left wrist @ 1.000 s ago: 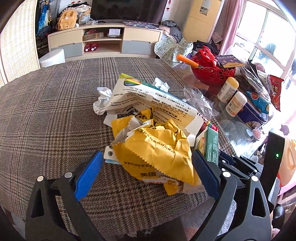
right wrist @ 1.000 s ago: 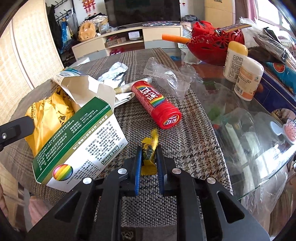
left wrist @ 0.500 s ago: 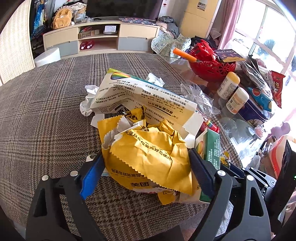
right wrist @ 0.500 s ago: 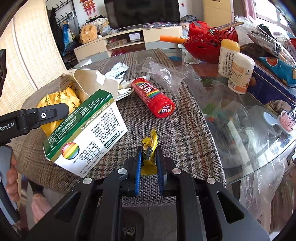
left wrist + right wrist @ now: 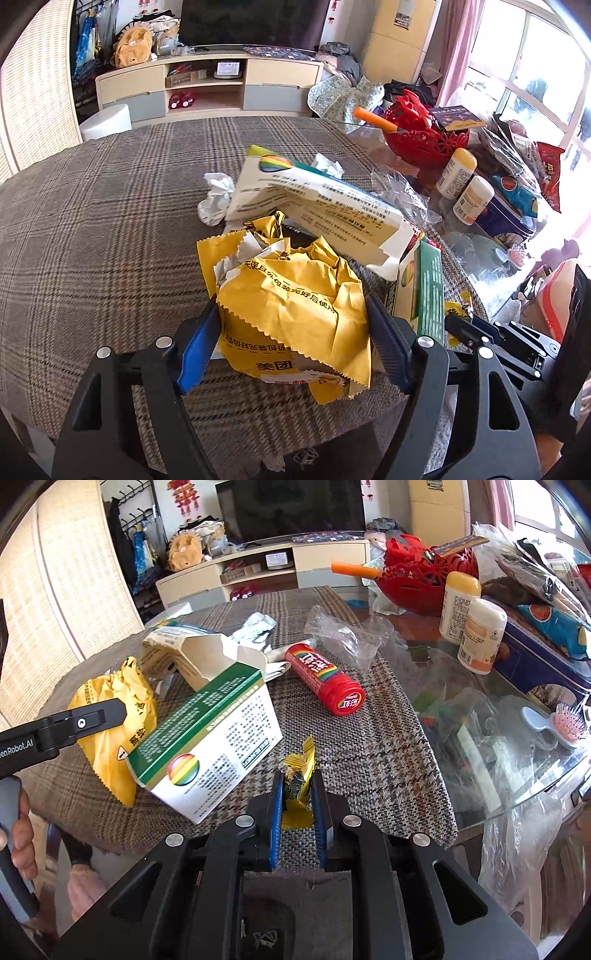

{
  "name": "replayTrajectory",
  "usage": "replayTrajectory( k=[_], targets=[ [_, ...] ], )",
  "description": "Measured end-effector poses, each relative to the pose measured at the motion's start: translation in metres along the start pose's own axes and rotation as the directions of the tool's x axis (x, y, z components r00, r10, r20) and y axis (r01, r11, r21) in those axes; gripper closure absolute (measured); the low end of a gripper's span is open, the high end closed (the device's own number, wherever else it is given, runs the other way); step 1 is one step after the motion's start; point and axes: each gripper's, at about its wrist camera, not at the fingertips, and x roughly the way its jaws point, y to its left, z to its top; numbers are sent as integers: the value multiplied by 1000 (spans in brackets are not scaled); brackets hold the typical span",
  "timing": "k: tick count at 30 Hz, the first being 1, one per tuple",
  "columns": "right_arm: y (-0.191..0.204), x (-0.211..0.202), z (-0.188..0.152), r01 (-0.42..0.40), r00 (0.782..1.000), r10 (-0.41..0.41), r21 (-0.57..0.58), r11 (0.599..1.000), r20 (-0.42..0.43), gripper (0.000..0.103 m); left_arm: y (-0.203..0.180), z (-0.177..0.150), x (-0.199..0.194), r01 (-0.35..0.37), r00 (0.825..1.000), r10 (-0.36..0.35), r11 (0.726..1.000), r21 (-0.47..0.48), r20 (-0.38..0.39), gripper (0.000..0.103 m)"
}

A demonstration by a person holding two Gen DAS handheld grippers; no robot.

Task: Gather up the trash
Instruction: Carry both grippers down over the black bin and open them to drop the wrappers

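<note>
A crumpled yellow bag lies on the plaid tablecloth at the near edge. My left gripper has closed in on it, its blue pads touching both sides. The bag also shows in the right wrist view. My right gripper is shut on a small yellow wrapper just above the cloth. A torn white and green carton lies between them, also in the left wrist view. A red tube, clear plastic and crumpled paper lie nearby.
A red basket, two white bottles, a blue tin and snack bags crowd the glass tabletop on the right. A pink hairbrush lies at its edge. A plastic bag hangs below the table edge.
My left gripper moved forward around the yellow bag and narrowed until its pads touch it. My right gripper drew back slightly, still holding the small wrapper.
</note>
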Motion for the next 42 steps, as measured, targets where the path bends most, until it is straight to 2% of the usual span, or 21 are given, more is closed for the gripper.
replayTrajectory(
  k=[12,21,28,33,42],
  targets=[
    [29,-54,-36,-41,999,41,-24,999,2,87,13,-62,-72,12,1000,-12,1000,-21,24,31],
    [47,-72,-94,-68,995,66,-34,997,-70,87,11,-140,-105,51,999,-51,998,-31,-4,31],
    [52,-58,-135,-89,985,85,-17,996,-148,87,13,-188,-82,45,995,-49,998,-47,-85,31],
    [52,-41,-150,-98,976,97,2,995,-195,87,13,-216,-54,36,990,-43,998,-53,-137,31],
    [42,1,-167,-143,936,165,94,985,-312,87,1,-244,1,68,969,-75,997,-34,-235,30]
  ],
)
